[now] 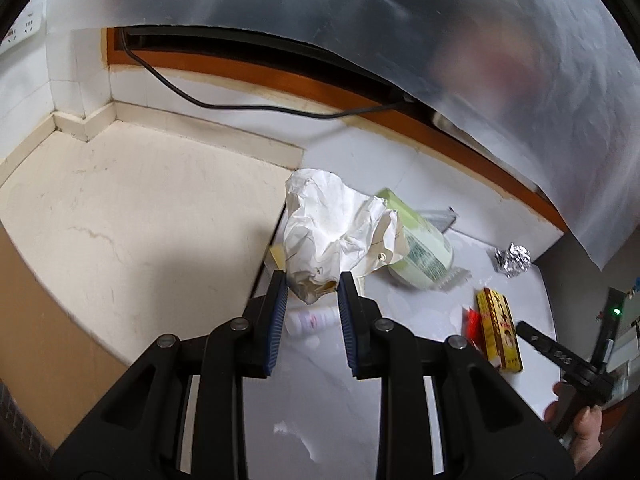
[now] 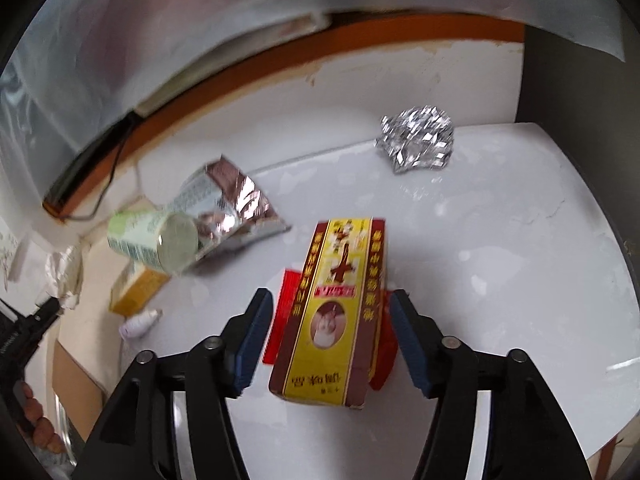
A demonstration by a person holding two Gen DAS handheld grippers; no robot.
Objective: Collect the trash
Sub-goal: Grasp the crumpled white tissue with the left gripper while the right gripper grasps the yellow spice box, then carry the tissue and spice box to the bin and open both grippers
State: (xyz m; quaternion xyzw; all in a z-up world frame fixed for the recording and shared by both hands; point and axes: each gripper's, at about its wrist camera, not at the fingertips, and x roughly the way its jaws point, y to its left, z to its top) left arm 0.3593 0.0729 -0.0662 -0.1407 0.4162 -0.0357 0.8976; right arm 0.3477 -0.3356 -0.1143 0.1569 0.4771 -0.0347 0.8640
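My left gripper (image 1: 313,286) is shut on a crumpled white paper ball (image 1: 332,232), held above the table's left edge. A pale green snack bag (image 1: 420,248), a foil ball (image 1: 513,259) and a yellow-and-brown box (image 1: 499,328) lie on the white table (image 1: 320,412). My right gripper (image 2: 331,304) is open, its jaws on either side of the yellow-and-brown box (image 2: 340,312), which lies on a red wrapper (image 2: 286,312). The foil ball (image 2: 416,142) sits at the far side. The green bag (image 2: 168,236) with its silver end lies to the left.
A small white bottle (image 2: 138,324) and a yellow carton (image 2: 136,288) lie near the table's left edge. A cream tiled floor (image 1: 132,216) is beyond it. A black cable (image 1: 240,104) runs along the orange-trimmed wall. A translucent plastic sheet (image 1: 440,40) hangs overhead.
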